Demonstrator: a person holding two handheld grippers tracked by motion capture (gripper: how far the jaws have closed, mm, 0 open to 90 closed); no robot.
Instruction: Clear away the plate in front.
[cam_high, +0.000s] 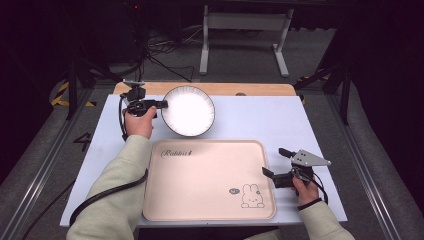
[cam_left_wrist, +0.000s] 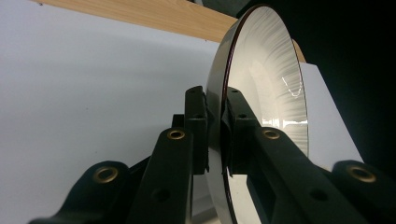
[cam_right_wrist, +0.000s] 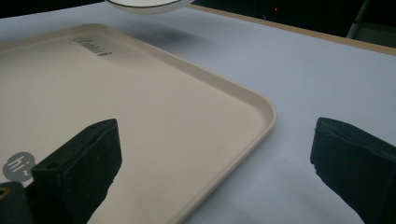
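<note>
High view: a pale blue-white tabletop (cam_high: 260, 120) with a strip of bare wood (cam_high: 250, 89) along its far edge occupies the centre of the frame; a grey floor with cables and the white legs of a stand (cam_high: 245, 35) fill the upper part. A cream tray (cam_high: 200, 195), printed with script lettering at its upper left and a rabbit drawing (cam_high: 252, 196) at its lower right, lies in the lower centre, its surface bare. The white plate (cam_high: 189, 111), dark-rimmed, appears just above the tray's upper edge, left of centre, tilted and lifted off the tabletop; nothing stands between it and the tray. The left gripper (cam_high: 162, 104), at the upper left, meets the plate at its left rim. Left gripper view: the plate (cam_left_wrist: 266, 79) stands edge-on in the centre of the frame, and the two black jaws are pinched on its rim, one pad on each face. The right gripper (cam_high: 275, 162), at the lower right, hovers just off the tray's right edge. Right gripper view: its jaws are spread wide with nothing between them, the tray's rounded corner (cam_right_wrist: 266, 109) and bare tabletop (cam_right_wrist: 303, 70) lying in the gap; the plate's rim (cam_right_wrist: 147, 5) shows at the top edge, well apart from these jaws.
</note>
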